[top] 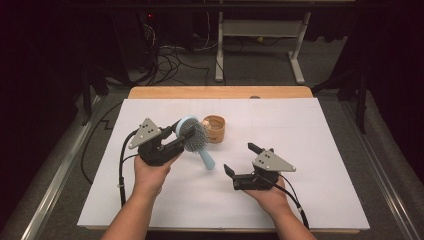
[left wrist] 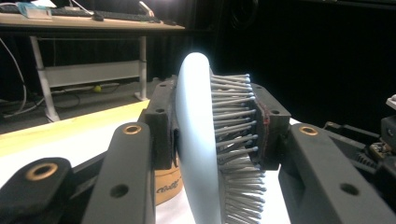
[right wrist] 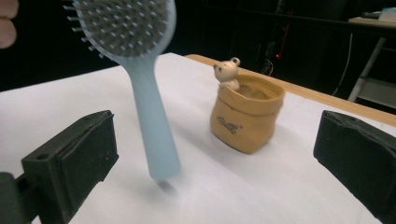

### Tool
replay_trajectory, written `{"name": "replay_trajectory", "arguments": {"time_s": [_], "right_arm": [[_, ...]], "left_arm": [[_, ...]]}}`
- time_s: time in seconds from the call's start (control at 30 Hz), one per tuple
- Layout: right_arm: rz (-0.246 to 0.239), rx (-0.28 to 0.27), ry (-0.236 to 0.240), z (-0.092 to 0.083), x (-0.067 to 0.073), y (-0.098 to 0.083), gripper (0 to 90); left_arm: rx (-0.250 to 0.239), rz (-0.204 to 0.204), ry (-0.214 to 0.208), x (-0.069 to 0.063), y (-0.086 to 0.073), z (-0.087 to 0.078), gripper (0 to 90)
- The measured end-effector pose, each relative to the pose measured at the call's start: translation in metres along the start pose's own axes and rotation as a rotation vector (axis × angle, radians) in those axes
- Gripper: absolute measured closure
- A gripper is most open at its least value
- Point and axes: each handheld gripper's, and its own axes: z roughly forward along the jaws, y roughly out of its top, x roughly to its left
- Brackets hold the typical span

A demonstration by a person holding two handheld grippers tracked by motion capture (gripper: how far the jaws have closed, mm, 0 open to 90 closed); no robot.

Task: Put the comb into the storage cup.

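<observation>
A light blue hairbrush with grey bristles is held above the white table, handle slanting down toward the near right. My left gripper is shut on its head; in the left gripper view the jaws clamp the blue back and the bristles of the hairbrush. A tan pot with a small bear figure on its rim stands just behind the brush. My right gripper is open, low over the table, to the right of the handle. In the right gripper view, the hairbrush handle hangs left of the pot.
The white sheet covers a wooden table whose far edge shows. Beyond it are cables on the floor and a desk frame. Bare sheet lies to the right of the pot and along the near edge.
</observation>
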Motion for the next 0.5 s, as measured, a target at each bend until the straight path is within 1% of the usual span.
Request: {"name": "replay_trajectory", "arguments": {"time_s": [0.07,0.1,0.17,0.37,0.5], "right_arm": [[0.004,0.007,-0.008,-0.004,-0.004,-0.003,0.0],[0.003,0.007,-0.014,-0.006,-0.006,-0.004,0.0],[0.001,0.016,-0.024,-0.010,-0.010,-0.007,0.1],[0.009,0.031,-0.050,-0.019,-0.019,-0.015,0.1],[0.009,0.039,-0.069,-0.026,-0.026,-0.020,0.0]], "left_arm": [[0.003,0.003,0.003,0.002,0.001,-0.001,59.6],[-0.005,-0.002,0.007,0.002,0.001,-0.002,59.6],[-0.001,0.007,0.006,0.004,0.001,-0.003,59.6],[-0.008,-0.003,0.019,0.010,0.004,-0.007,59.6],[-0.017,0.006,0.028,0.013,0.007,-0.011,59.6]]}}
